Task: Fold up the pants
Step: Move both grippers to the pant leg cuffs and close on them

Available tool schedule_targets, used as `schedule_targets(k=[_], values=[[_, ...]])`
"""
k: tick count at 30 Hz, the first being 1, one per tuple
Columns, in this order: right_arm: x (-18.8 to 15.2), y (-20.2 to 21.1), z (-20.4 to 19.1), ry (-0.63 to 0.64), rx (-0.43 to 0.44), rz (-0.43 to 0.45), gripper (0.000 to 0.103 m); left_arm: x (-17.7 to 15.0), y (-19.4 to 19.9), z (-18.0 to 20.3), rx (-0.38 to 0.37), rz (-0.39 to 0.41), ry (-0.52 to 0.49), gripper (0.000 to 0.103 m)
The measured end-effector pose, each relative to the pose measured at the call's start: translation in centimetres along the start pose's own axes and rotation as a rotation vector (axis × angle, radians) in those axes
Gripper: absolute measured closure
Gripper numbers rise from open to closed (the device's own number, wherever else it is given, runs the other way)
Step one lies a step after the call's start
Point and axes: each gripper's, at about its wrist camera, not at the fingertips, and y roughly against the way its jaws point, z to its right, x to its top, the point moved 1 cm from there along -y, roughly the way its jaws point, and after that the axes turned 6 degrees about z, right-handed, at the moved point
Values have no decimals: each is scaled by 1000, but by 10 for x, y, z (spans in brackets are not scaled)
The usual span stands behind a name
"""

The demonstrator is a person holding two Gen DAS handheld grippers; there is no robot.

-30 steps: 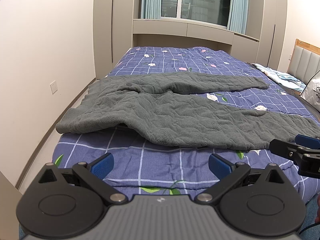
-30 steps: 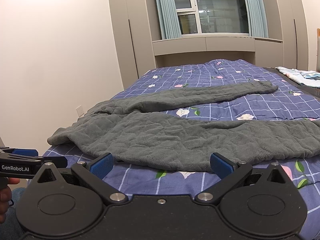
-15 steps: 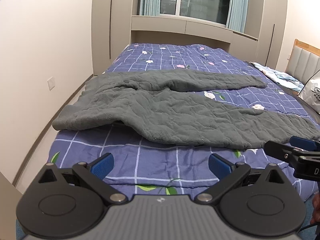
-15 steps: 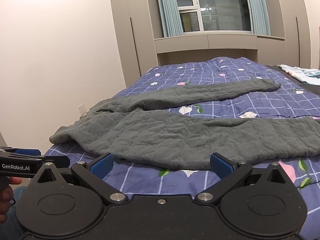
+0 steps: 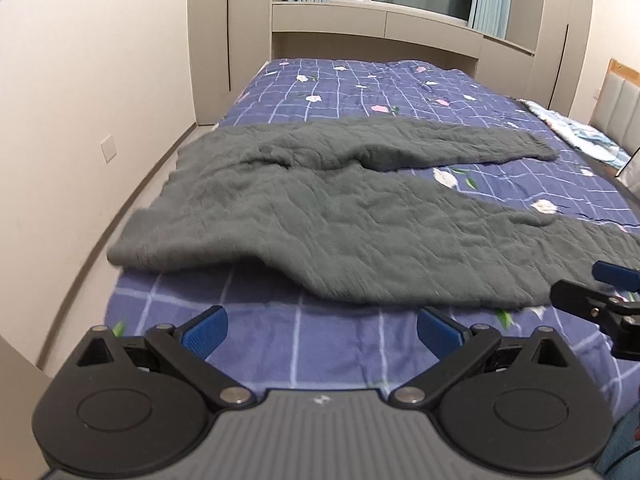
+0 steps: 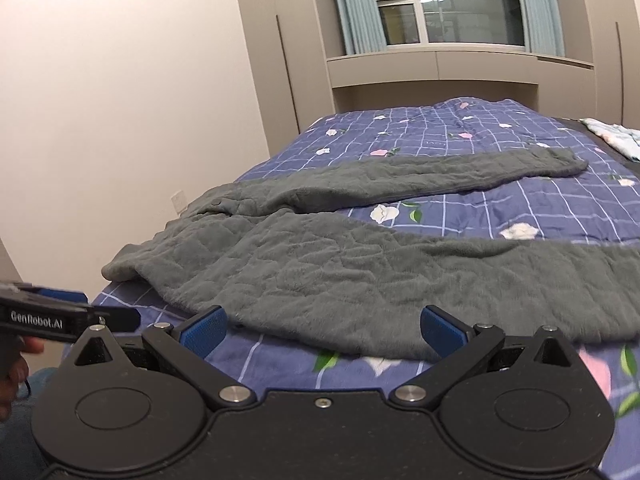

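Pants [image 5: 340, 216] spread flat across near end of bed [image 5: 320, 340], waist at left edge, legs splayed rightward. My left gripper [image 5: 320, 326] and right gripper [image 6: 322, 326] both gape, empty, short of near leg. Thick fleece: soft, floppy, fairly weighty, unlikely to slip. Best pinch near leg's hem and waist corner.

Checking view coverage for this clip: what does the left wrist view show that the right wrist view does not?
Only the left wrist view shows the headboard at the right edge and the right gripper entering from the right.

Only the right wrist view shows the button near the waistband, the left gripper entering from the left, and a hand holding it.

Both show the grey pants spread flat with legs apart on the blue checked quilt, the window, and open fingers holding nothing.
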Motion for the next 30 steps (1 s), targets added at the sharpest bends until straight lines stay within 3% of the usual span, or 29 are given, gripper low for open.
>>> schedule_targets(k=[9,15,21,26,30], values=[[51,-61,19,49,42,-116,0,74,-48,-15,60,25,-90,0],[97,-112,40,93,-7,-155,0,127,-99,-27,125,68,-166,0],[134,-168,65,151,-43,-172,0,168,-165,-30,108,63,-287,0],[146,-213,78,196,-72,-189,0,188,-211,-28,18,30,-334,0],[152,-243,85,217,-81,-202,0,200,-243,-28,5,12,-374,0]])
